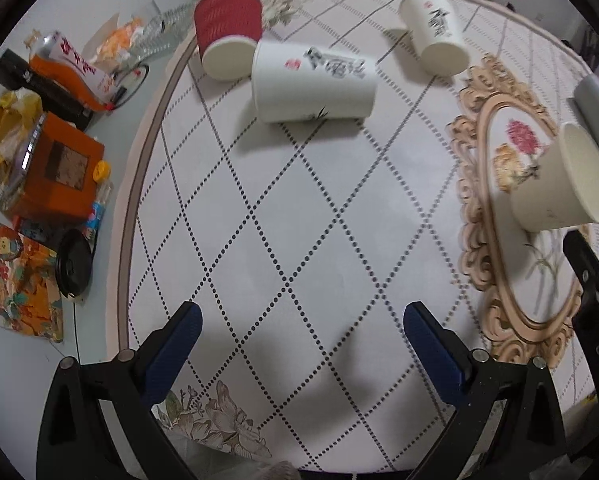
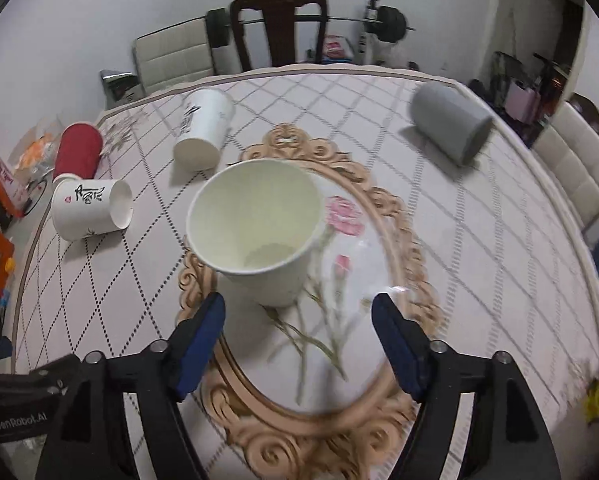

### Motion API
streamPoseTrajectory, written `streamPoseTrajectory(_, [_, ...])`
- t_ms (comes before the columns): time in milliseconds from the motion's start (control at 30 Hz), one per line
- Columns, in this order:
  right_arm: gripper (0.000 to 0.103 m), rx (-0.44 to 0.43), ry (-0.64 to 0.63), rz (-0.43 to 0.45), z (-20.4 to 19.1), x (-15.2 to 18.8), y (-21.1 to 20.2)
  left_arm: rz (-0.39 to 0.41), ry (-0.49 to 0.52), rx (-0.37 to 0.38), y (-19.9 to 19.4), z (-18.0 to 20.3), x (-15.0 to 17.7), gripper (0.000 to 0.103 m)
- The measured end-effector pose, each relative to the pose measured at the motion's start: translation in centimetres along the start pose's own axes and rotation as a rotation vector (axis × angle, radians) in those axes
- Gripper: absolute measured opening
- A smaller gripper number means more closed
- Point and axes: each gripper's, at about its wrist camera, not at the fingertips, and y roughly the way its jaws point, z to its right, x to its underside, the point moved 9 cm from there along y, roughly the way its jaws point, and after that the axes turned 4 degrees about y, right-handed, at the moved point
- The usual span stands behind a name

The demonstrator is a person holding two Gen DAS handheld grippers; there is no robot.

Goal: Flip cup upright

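A cream paper cup (image 2: 259,232) stands upright on the oval flower print, just ahead of my open right gripper (image 2: 299,316); it also shows at the right of the left wrist view (image 1: 567,180). A white cup with black writing (image 1: 313,80) lies on its side ahead of my open, empty left gripper (image 1: 303,320); it also shows in the right wrist view (image 2: 91,208). A red ribbed cup (image 1: 227,32), a second white printed cup (image 1: 435,32) and a grey cup (image 2: 451,126) also lie on their sides.
The round table carries a diamond-pattern cloth (image 1: 259,208). Orange boxes (image 1: 59,168), a black lid (image 1: 73,266) and packets crowd the bare table at the left. A dark wooden chair (image 2: 279,28) and padded chairs (image 2: 579,172) stand around the table.
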Motion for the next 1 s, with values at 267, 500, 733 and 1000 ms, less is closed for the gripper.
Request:
streamPoseTrajectory(267, [0.102, 0.077, 0.014, -0.015, 3.1, -1.3, -5.8, 0.116, 0.014, 0.008, -6.1, 1.0, -0.4, 0.103])
streamPoseTrajectory(500, [0.103, 0.081, -0.044, 0.019, 3.9, -3.3, -12.5, 0.250, 0.009, 0.009, -13.2, 1.0, -0.1, 0.103])
streamPoseTrajectory(733, [0.103, 0.054, -0.086, 0.072, 4.9, -4.4, -21.5, 0.369, -0.044, 0.002, -21.4, 0.2, 2.1, 0.103])
streamPoseTrajectory(1000, [0.103, 0.004, -0.109, 0.132, 5.7, -4.3, -29.9, 0.455, -0.096, 0.001, -28.1, -0.8, 5.3, 0.103])
